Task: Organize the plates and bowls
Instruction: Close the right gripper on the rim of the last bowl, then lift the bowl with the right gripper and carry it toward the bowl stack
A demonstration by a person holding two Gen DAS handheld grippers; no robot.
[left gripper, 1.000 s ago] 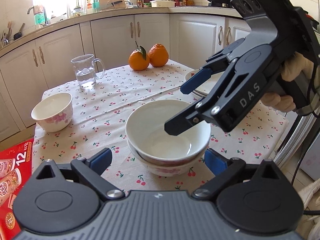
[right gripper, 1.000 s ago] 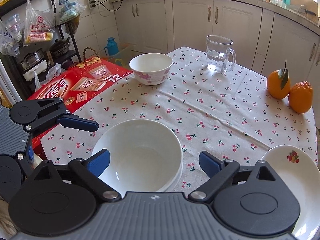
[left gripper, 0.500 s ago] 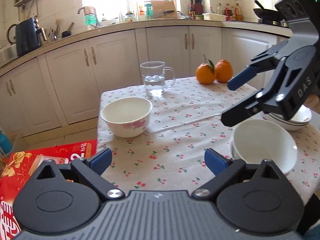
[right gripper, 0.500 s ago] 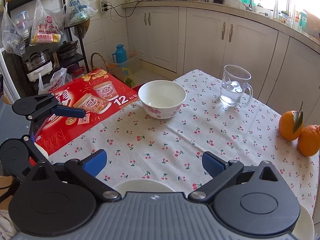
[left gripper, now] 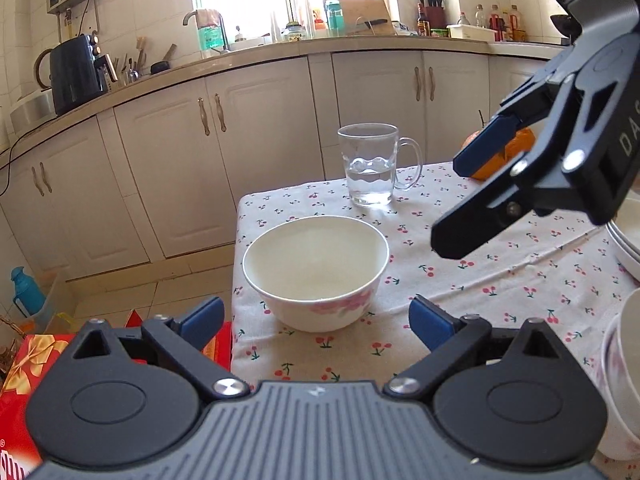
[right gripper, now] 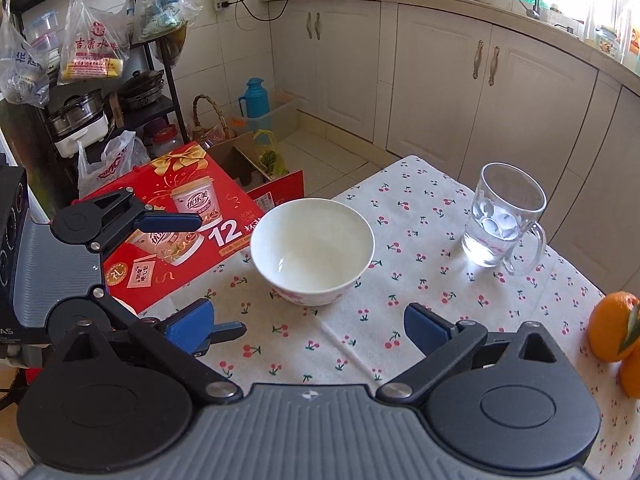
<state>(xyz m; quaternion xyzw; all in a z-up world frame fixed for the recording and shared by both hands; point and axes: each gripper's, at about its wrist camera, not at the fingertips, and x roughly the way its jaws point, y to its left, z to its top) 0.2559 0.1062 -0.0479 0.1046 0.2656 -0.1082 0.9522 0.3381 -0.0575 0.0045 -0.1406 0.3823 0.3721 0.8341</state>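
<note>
A lone white bowl (left gripper: 316,272) with pink flowers stands near the corner of the cherry-print table (left gripper: 500,276). My left gripper (left gripper: 316,322) is open just in front of it, one finger to each side, nothing between them. My right gripper (left gripper: 460,196) hangs open above the table, to the right of the bowl. In the right wrist view the same bowl (right gripper: 312,248) sits just beyond the open right gripper (right gripper: 308,328), with the left gripper (right gripper: 200,276) at the left. Stacked bowls (left gripper: 624,380) and stacked plates (left gripper: 628,240) show at the right edge.
A glass mug (left gripper: 372,168) of water stands behind the bowl, and oranges (right gripper: 616,332) lie at the far right. A red gift box (right gripper: 192,200) sits below the table's edge (right gripper: 240,256) close to the bowl. Kitchen cabinets (left gripper: 260,152) line the back.
Both grippers have swung left, away from the stacked bowls and toward the lone bowl, which is now centred and close in both views. Both stayed open and empty.
</note>
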